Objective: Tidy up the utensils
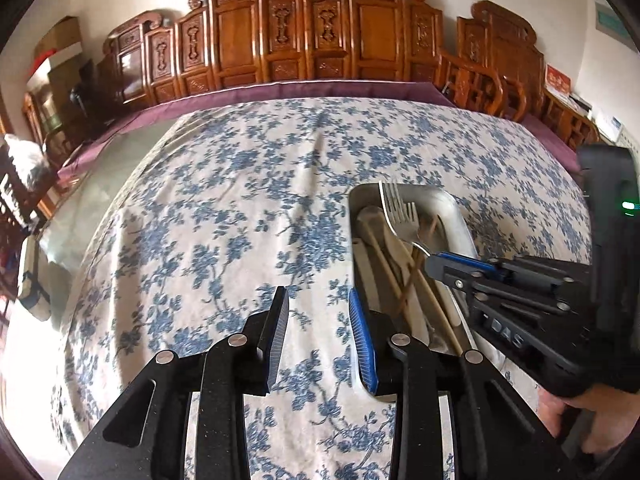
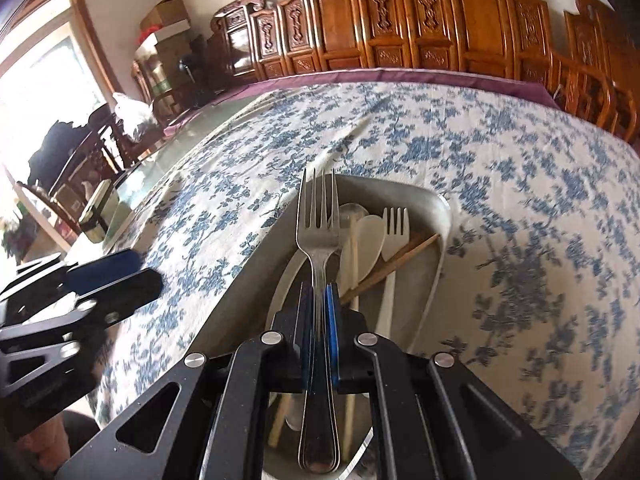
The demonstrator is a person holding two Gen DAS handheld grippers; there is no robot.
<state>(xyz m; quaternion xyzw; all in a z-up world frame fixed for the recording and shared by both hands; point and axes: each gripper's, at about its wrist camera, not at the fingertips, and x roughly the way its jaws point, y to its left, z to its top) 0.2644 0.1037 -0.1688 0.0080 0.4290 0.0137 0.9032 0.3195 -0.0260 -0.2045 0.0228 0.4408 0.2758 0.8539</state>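
Two grippers work here: the left gripper (image 1: 320, 336) hangs spread and empty over the surface (image 1: 240, 200), the right gripper (image 2: 319, 332) pinches a fork (image 2: 318, 224) above the tray (image 2: 438, 208), where a loose pinch could drop it.

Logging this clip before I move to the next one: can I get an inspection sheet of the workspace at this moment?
Surface: table under a blue floral tablecloth, purple cloth at the far edge.
Job's things: metal tray holding a pale plastic fork, pale spoon and chopsticks; a metal fork is above the tray.
Clutter: a small tin near the table's left edge.
Grippers: right gripper shut on the metal fork's handle; left gripper open, beside the tray.
Cables: nothing seen.
Surroundings: carved wooden chairs along the far side, stacked boxes, bright window at left.
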